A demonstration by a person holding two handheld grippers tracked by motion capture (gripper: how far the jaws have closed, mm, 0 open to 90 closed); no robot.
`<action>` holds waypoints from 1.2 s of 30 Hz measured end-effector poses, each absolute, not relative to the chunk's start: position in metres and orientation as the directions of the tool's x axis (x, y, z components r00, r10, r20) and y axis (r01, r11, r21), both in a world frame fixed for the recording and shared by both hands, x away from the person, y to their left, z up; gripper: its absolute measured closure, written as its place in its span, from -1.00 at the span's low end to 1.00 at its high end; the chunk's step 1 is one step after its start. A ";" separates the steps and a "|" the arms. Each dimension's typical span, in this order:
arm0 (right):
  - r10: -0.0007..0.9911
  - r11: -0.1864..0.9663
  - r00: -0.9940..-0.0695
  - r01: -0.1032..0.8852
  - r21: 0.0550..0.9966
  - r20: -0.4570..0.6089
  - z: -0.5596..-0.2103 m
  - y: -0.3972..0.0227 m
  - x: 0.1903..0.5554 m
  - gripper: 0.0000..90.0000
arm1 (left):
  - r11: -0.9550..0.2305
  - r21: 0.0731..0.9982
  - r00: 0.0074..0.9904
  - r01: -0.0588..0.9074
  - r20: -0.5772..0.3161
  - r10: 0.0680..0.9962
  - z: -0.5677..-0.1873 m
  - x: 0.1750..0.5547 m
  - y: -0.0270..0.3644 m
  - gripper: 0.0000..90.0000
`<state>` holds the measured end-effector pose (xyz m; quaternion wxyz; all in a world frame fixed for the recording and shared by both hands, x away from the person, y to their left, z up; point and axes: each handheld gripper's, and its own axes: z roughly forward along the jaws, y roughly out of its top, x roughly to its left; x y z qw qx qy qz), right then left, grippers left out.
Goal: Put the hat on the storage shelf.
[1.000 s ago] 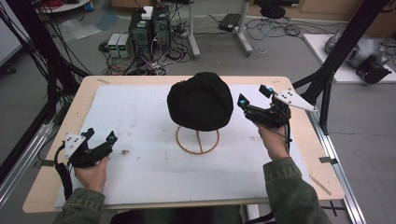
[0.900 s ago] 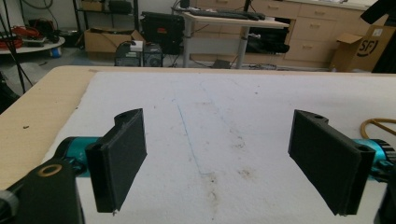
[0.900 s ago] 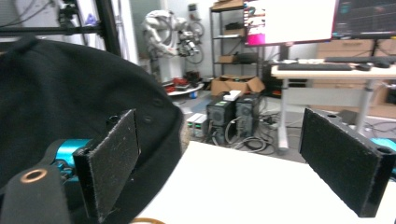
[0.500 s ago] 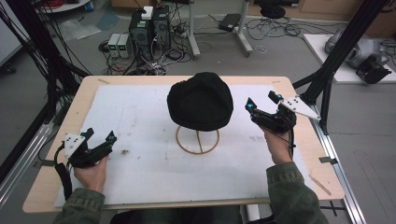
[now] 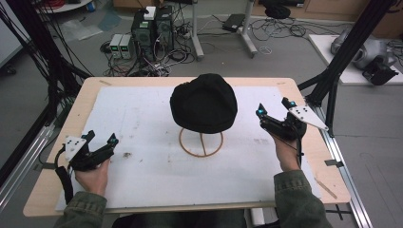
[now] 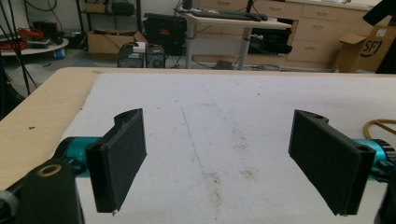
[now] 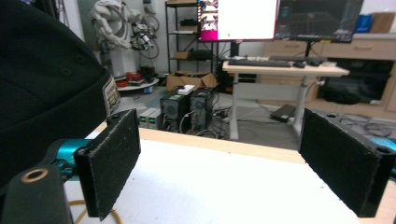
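**Black cap on a wire stand**

A black cap (image 5: 204,102) sat on a wire stand, mid-table and slightly toward the far edge. The stand's tan ring base (image 5: 201,143) lay flat on the white mat beneath it.

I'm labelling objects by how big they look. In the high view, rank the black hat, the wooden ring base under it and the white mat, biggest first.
1. white mat
2. black hat
3. wooden ring base, partly hidden under the hat
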<state>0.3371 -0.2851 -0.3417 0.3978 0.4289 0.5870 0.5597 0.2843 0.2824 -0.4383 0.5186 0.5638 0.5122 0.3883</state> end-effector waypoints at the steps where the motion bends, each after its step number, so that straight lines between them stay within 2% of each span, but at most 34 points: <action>1: 0.952 0.011 -0.307 0.050 0.999 0.005 -0.342 -0.286 0.336 -0.73 | 0.063 0.983 0.173 0.174 -0.094 0.980 -0.438 0.284 0.283 -0.57; 8: 0.969 0.019 -0.246 0.072 0.997 -0.001 -0.363 -0.294 0.332 -0.72 | 0.064 0.983 0.168 0.172 -0.093 0.981 -0.438 0.283 0.284 -0.57; 23: 0.983 0.016 -0.183 0.155 0.988 0.013 -0.416 -0.306 0.312 -0.72 | 0.048 0.984 0.164 0.171 -0.076 0.984 -0.441 0.284 0.280 -0.57; 36: 0.992 -0.022 -0.121 0.146 0.989 0.040 -0.429 -0.312 0.305 -0.72 | 0.043 0.990 0.124 0.136 -0.060 0.990 -0.441 0.279 0.279 -0.57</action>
